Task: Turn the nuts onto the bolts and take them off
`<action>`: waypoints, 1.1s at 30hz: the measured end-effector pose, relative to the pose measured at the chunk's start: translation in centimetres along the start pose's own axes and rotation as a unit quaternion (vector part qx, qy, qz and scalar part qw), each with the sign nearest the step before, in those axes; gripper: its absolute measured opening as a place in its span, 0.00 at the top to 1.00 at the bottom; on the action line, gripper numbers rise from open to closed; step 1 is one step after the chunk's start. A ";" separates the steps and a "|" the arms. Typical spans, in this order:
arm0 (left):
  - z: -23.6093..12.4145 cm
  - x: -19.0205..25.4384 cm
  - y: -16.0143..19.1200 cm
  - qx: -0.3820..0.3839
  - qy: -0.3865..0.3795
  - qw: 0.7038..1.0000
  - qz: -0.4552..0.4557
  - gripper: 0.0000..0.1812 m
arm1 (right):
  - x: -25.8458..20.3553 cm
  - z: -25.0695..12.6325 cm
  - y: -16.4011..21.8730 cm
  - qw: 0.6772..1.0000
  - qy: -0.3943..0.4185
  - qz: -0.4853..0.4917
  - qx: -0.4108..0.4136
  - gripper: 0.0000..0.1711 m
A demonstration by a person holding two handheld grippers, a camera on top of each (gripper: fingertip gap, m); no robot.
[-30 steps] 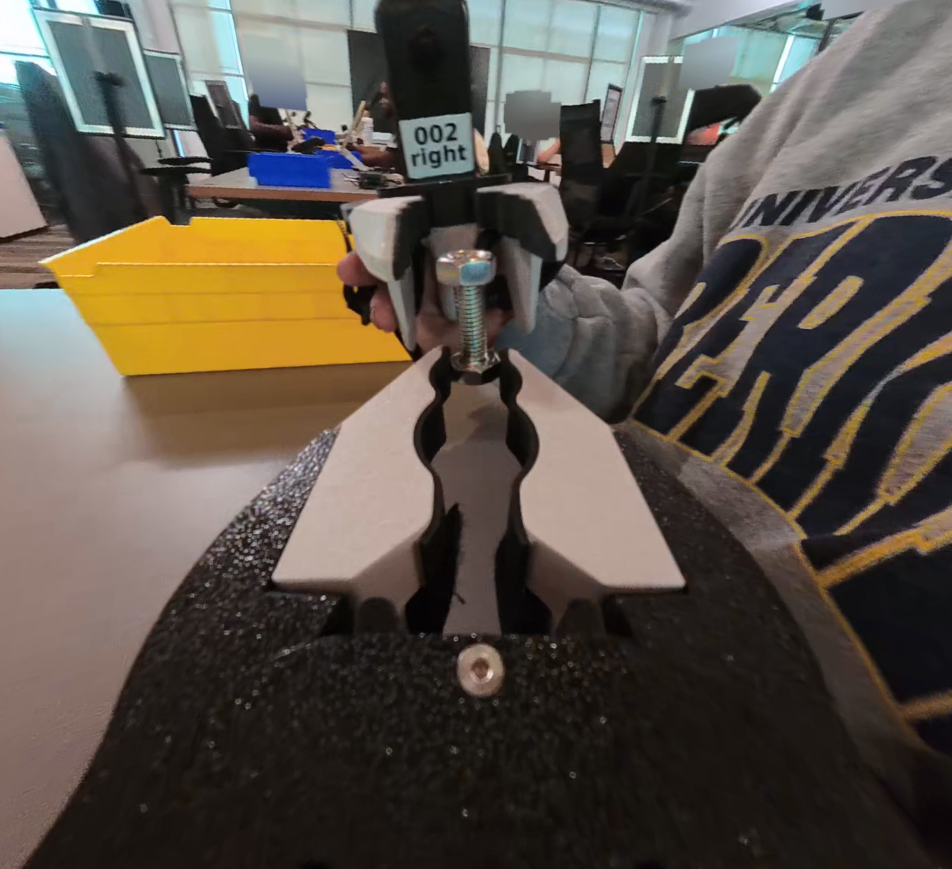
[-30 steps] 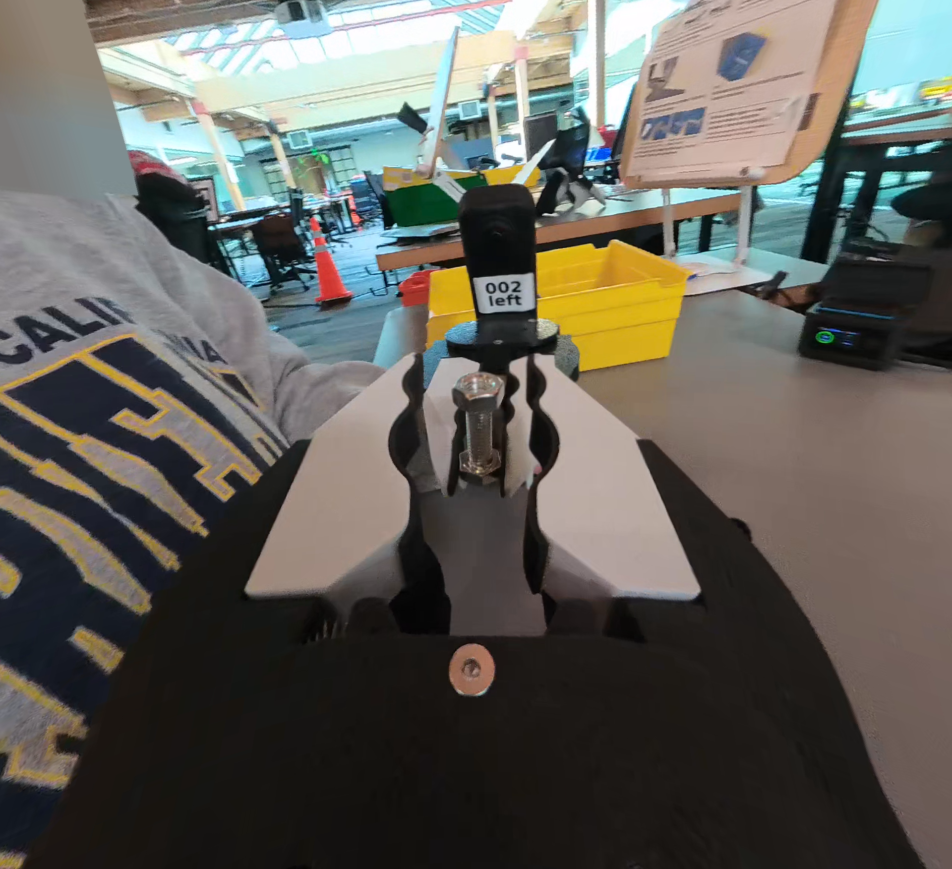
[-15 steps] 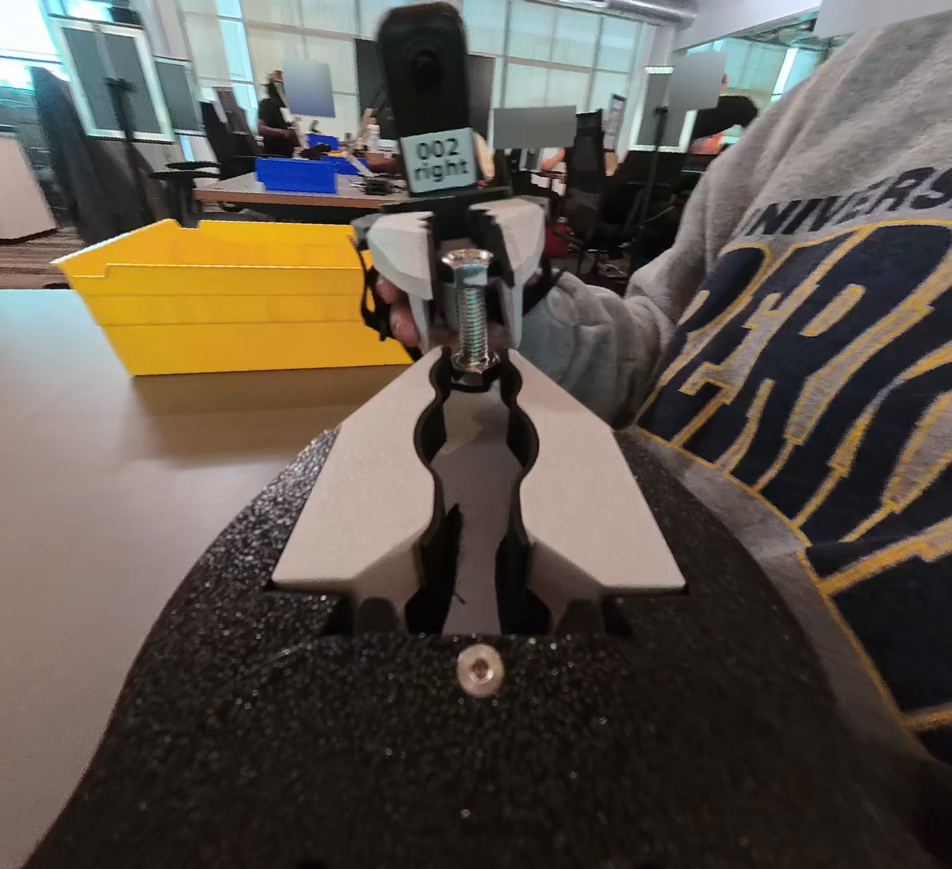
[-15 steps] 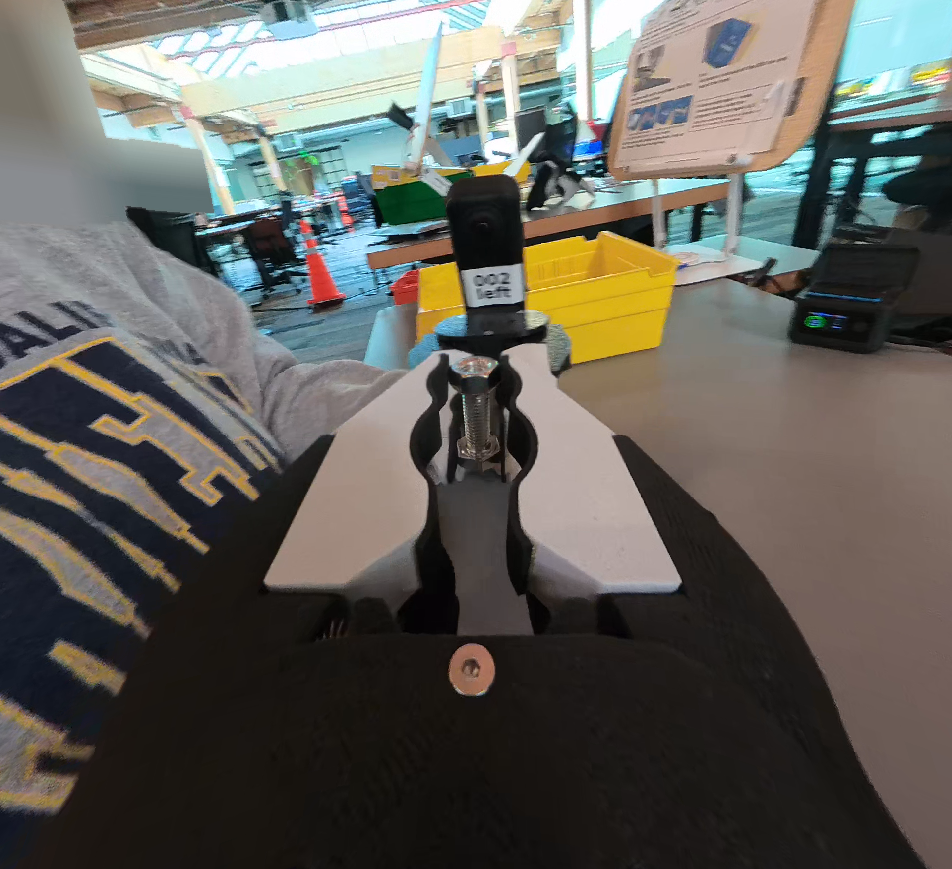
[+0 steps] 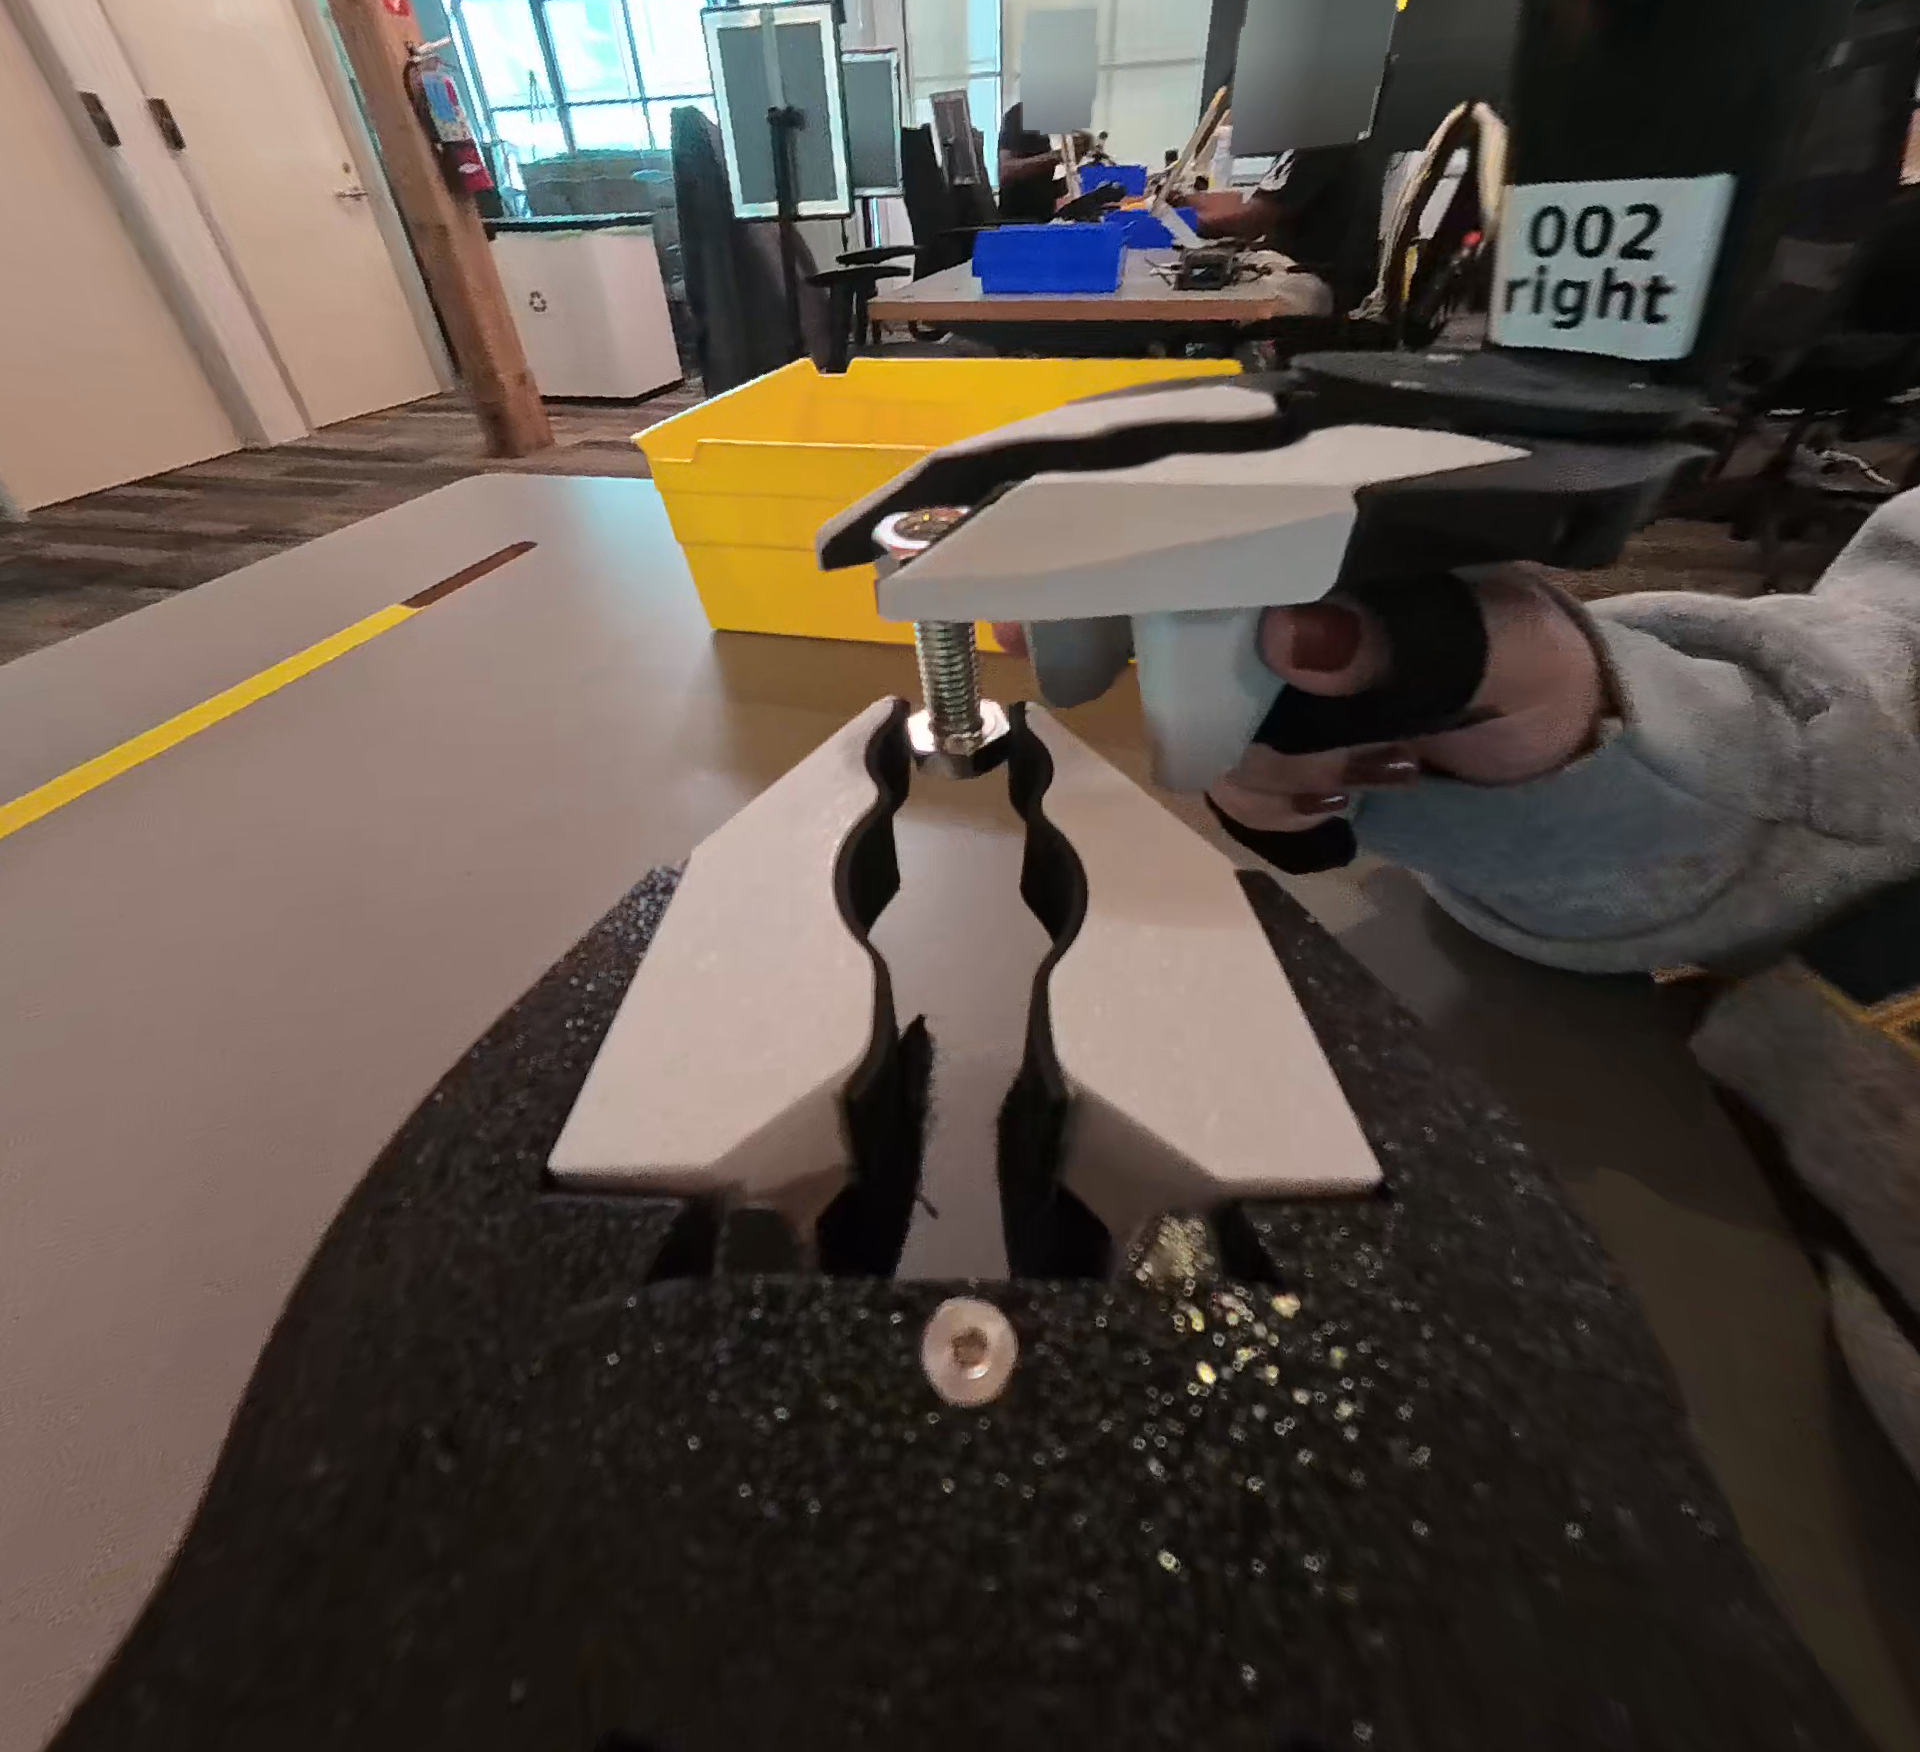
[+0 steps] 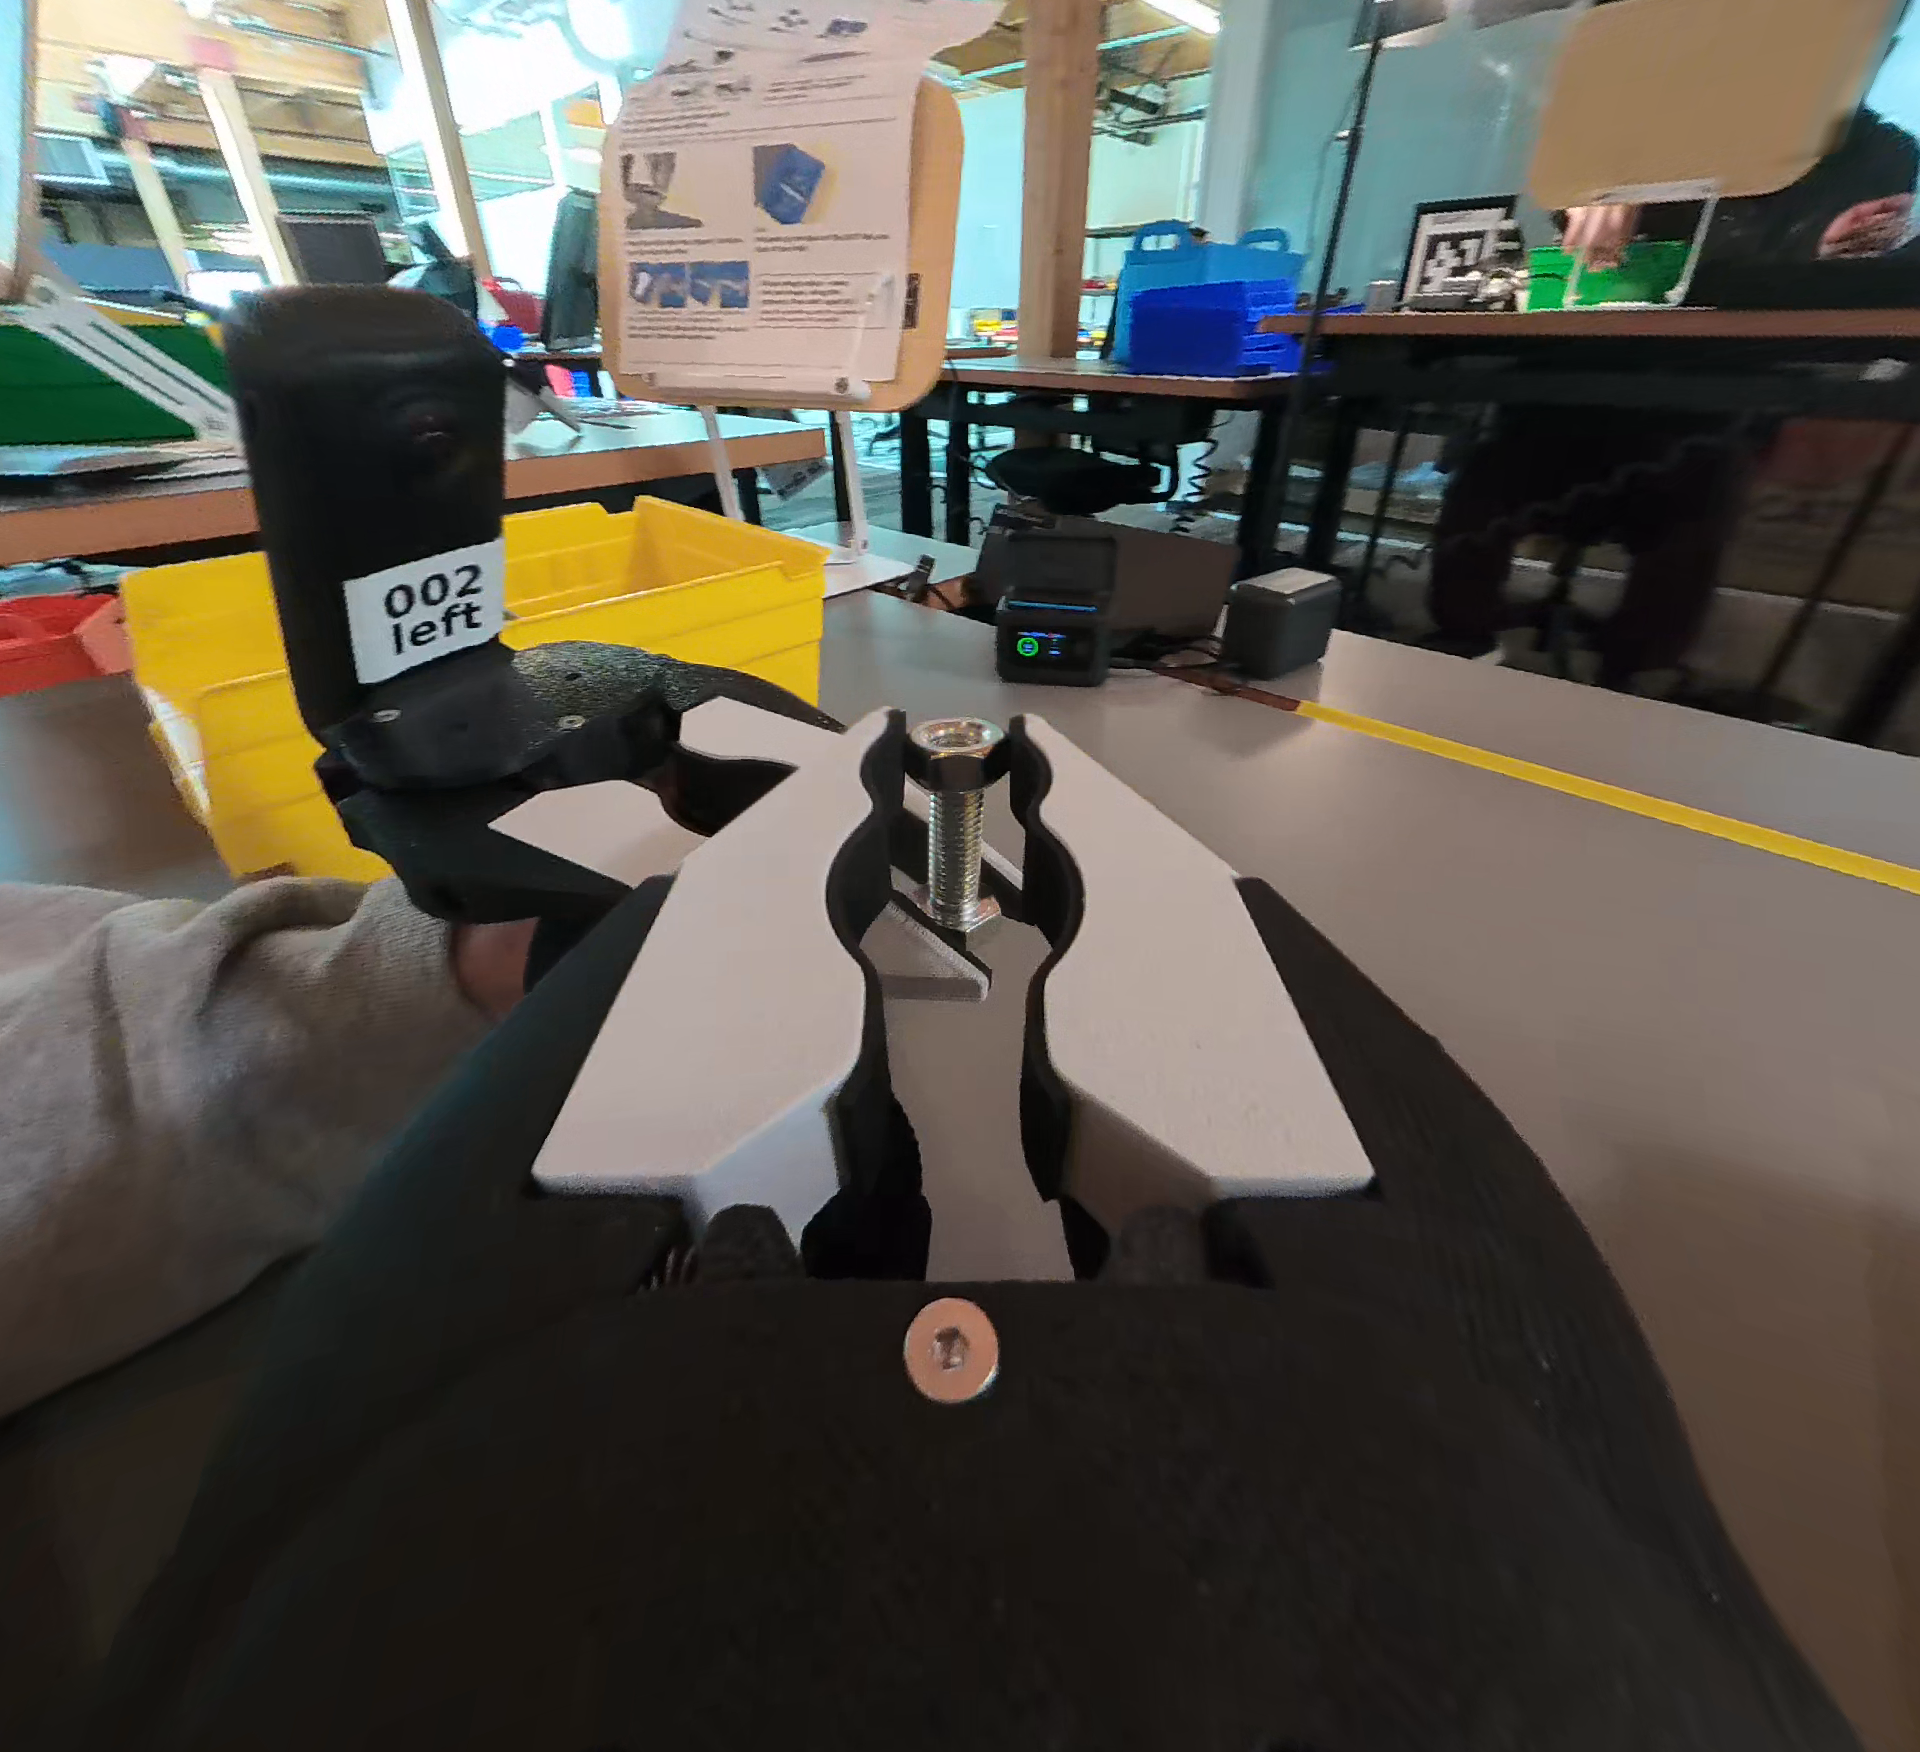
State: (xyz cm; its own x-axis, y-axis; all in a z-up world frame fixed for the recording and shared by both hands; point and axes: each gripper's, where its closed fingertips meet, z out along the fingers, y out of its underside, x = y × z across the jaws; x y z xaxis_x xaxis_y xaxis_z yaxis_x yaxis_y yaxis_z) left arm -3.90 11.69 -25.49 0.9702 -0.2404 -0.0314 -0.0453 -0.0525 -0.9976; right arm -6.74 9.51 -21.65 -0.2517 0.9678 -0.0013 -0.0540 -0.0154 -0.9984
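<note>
Your left gripper (image 5: 954,746) is clamped on the nut (image 5: 954,746) at the bolt's (image 5: 943,669) lower end; your right gripper (image 6: 954,757) grasps the bolt head above the table (image 5: 312,871). Most thread shows bare, so judge the turning far from finished either way.

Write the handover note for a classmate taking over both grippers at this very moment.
Left gripper: shut on the nut at the bolt's lower end.
Right gripper: shut on the bolt by its head, shaft pointing down, above the table.
Done: nut is on the thread, near the tip.
Left: turn it further on, then take it off. Yellow bin stands behind.
</note>
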 end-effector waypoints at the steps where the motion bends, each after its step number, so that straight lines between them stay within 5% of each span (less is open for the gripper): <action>1: 0.1 -0.1 0.1 -0.003 -0.003 1.000 -0.001 0.91 | 0.1 0.0 0.1 1.000 0.008 -0.001 0.000 0.89; 5: 0.0 0.0 0.3 -0.006 0.009 1.000 -0.010 0.91 | 0.0 0.1 0.3 1.000 -0.001 -0.003 -0.001 0.88; 9: -0.6 1.8 -0.2 0.006 0.098 0.995 -0.026 0.91 | -1.5 -0.8 -0.9 0.993 -0.117 0.021 0.021 0.70; 15: -1.4 4.3 -0.7 0.016 0.197 0.979 -0.048 0.91 | -3.6 -3.1 -1.0 0.940 -0.310 0.136 -0.043 0.77; 21: -1.3 5.1 0.0 -0.005 0.218 0.975 -0.042 0.91 | -3.9 -3.4 -0.7 0.940 -0.319 0.107 -0.055 0.89; 27: -2.4 7.1 -0.5 0.006 0.299 0.952 -0.062 0.91 | -5.5 -5.0 -1.3 0.910 -0.401 0.093 -0.048 0.90; 33: -1.3 4.1 -0.7 0.022 0.192 0.979 -0.056 0.91 | -3.3 -2.6 -1.5 0.952 -0.294 0.086 -0.015 0.91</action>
State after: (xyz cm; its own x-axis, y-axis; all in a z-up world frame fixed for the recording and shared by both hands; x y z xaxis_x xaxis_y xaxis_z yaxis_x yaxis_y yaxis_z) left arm -0.16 9.46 -24.84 0.8064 -0.5836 0.0957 0.0748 -0.0598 -0.9954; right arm -3.32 6.98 -20.33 -0.7526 0.6430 -0.1420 0.0628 -0.1446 -0.9875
